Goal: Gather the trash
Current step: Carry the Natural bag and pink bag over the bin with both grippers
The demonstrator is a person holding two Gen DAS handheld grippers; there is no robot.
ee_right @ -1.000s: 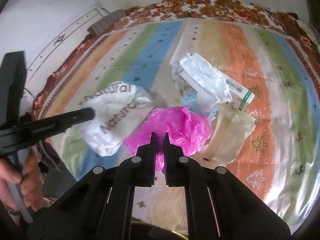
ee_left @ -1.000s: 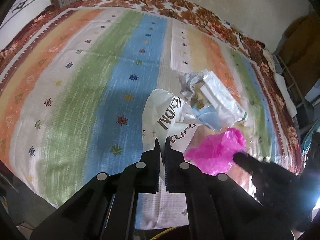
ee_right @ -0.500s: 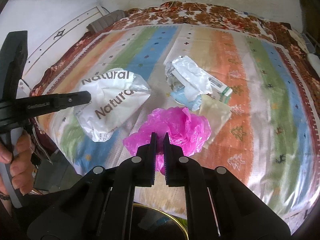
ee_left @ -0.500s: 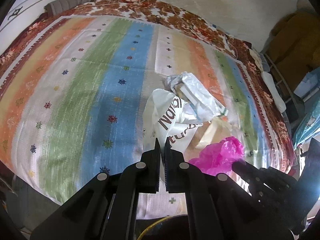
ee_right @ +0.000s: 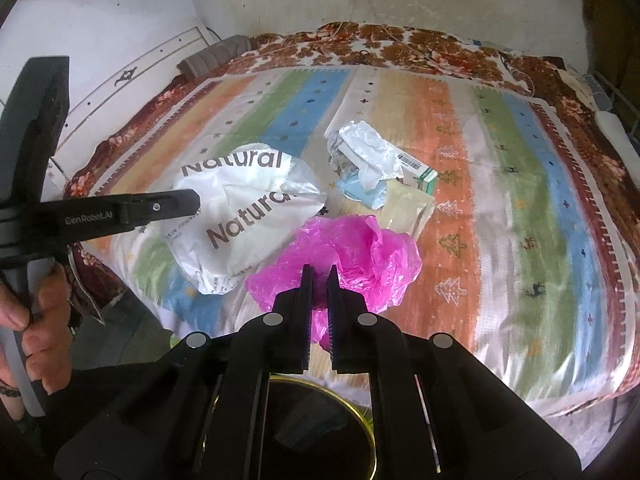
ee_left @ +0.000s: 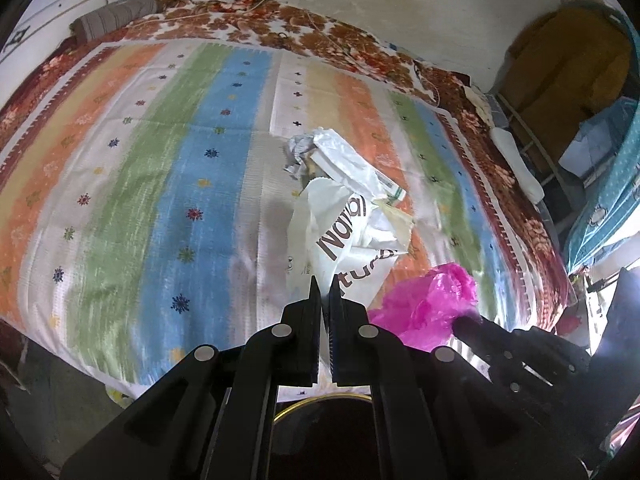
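A pink plastic bag [ee_right: 336, 260], clamped in the nearly closed right gripper [ee_right: 319, 276], and a white bag [ee_left: 340, 240], pinched by the left gripper [ee_left: 325, 288], had been lifted back from the bed [ee_right: 520, 200] toward a gold-rimmed bin [ee_right: 360, 420] below.

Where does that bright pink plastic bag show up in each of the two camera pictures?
Left wrist view: pink plastic bag at lower right, pinched by the right tongs.
Right wrist view: the bag at lower centre, clamped in those tongs.
Shared landmark: the white "Natural" bag beside it.
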